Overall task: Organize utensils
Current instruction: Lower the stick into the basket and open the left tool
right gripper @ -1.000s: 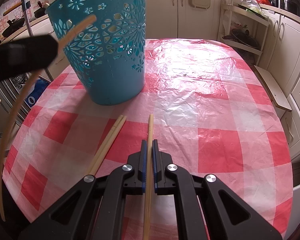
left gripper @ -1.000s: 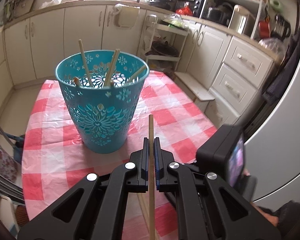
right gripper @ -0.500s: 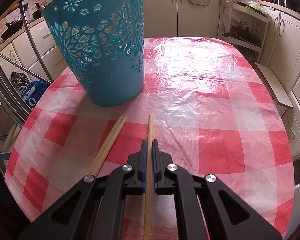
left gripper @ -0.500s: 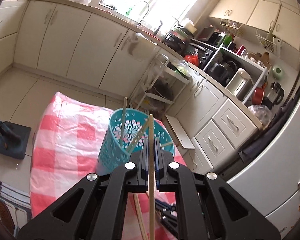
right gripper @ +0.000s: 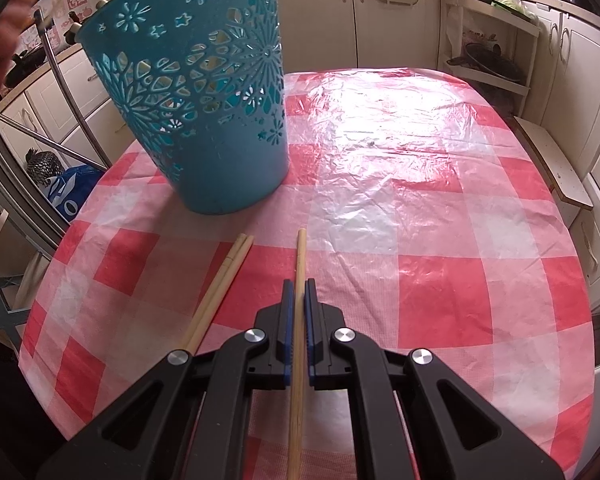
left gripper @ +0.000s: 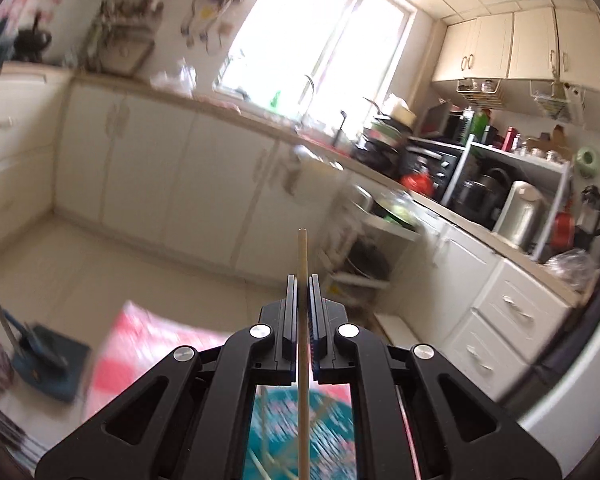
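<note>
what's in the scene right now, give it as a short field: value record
left gripper: shut on a chopstick, raised above the basket, view blurred
right gripper: shut on a second chopstick, low over the table
basket: teal, cut-out flower pattern, upright on the tablecloth
loose chopsticks: two lying side by side on the cloth, left of the right gripper, short of the basket
basket contents: sticks faintly visible, count unclear
</note>
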`<state>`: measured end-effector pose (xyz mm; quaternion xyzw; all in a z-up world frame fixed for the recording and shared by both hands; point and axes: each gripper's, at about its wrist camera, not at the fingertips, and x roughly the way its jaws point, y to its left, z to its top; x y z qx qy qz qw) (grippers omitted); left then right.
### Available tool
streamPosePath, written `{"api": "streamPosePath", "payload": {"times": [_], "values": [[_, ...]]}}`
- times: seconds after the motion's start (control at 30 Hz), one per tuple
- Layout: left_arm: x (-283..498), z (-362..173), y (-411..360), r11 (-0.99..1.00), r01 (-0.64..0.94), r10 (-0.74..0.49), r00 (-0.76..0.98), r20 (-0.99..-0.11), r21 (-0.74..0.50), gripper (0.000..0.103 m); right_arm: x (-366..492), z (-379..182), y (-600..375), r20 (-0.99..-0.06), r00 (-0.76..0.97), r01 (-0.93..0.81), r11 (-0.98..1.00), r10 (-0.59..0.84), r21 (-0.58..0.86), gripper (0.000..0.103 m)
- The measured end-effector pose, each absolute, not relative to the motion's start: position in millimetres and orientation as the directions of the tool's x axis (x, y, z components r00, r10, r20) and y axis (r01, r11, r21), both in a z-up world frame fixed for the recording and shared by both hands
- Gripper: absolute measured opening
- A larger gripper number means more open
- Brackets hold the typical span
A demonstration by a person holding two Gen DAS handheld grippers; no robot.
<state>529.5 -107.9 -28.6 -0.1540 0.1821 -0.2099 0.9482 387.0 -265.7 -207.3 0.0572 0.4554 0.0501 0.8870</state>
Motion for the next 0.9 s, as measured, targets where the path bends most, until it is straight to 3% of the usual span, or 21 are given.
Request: {"api": "streamPosePath", "payload": {"times": [0.37, 0.73, 0.9], "values": [[555, -46, -119, 0.913, 0.291, -0.384, 0.85, -0.361, -0.286, 0.005, 391, -207, -264, -0.809, 0.572, -0.037, 0.989, 0.136, 0.14, 0.006], [551, -36, -95, 0.886, 0.25, -0.367, 0.893, -0.261, -0.39, 0.005, 390, -207, -266, -0.806, 0.575, -0.035, 0.988, 0.143, 0.151, 0.006], [555, -45, -100, 0.887, 0.239, -0.36, 0.895, -0.265, -0.396, 0.005, 390, -206, -266, -0.806, 0.574, -0.038, 0.987, 0.147, 0.154, 0.006]]}}
